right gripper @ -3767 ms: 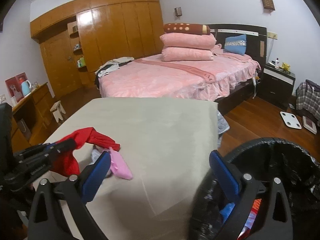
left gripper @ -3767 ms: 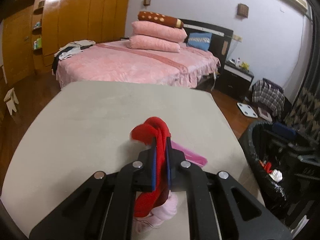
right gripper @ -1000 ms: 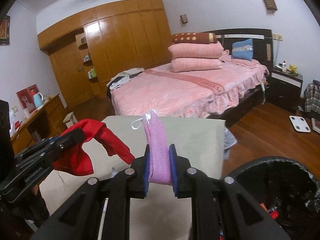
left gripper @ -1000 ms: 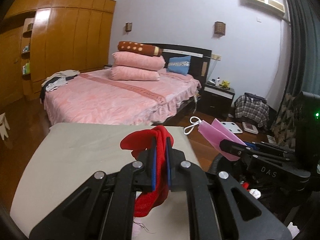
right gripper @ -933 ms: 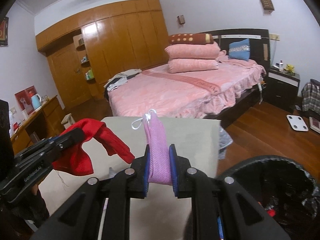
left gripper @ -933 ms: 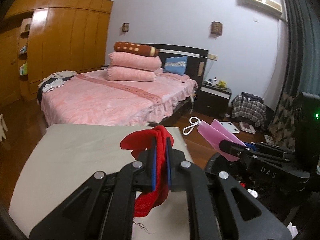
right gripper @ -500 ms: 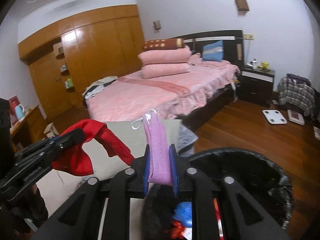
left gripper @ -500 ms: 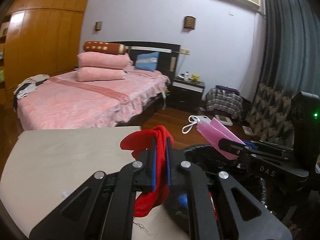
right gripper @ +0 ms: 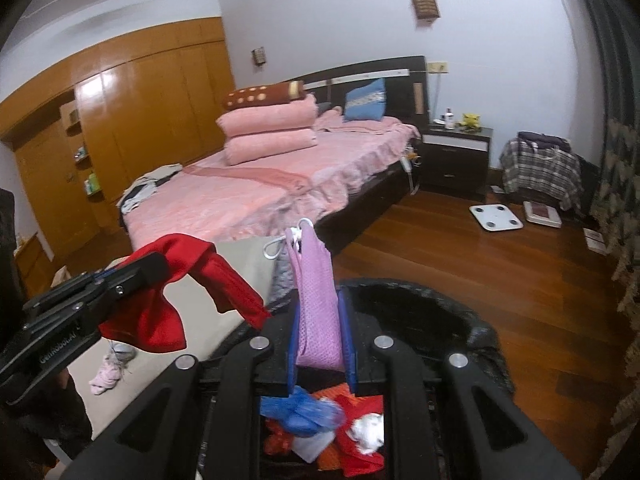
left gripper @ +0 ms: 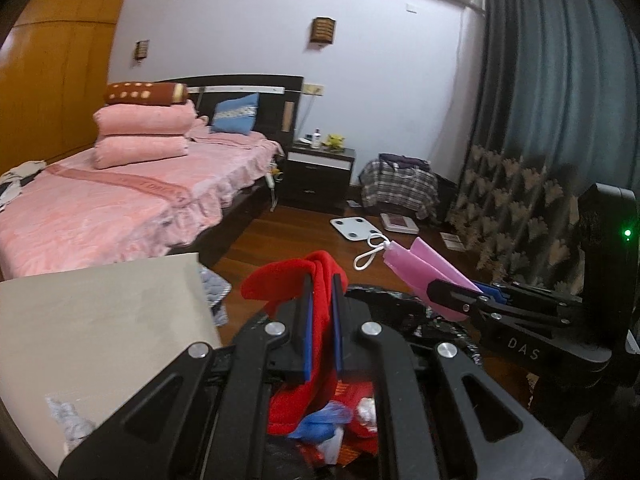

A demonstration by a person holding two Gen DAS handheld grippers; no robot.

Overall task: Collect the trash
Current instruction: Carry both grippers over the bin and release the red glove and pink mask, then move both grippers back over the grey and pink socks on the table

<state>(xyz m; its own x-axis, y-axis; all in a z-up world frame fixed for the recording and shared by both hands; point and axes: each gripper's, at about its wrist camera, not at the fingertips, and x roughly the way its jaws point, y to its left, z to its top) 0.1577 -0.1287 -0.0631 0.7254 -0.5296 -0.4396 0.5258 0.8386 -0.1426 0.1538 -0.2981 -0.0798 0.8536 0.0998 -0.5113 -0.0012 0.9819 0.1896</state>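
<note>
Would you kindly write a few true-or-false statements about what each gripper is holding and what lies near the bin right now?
1. The left gripper is shut on a red cloth. True.
2. The right gripper is open and holds nothing. False: it is shut on a pink mesh bag.
3. The bin has nothing in it. False: red, blue and white scraps lie inside.
4. A small pink scrap lies on the table. True.
</note>
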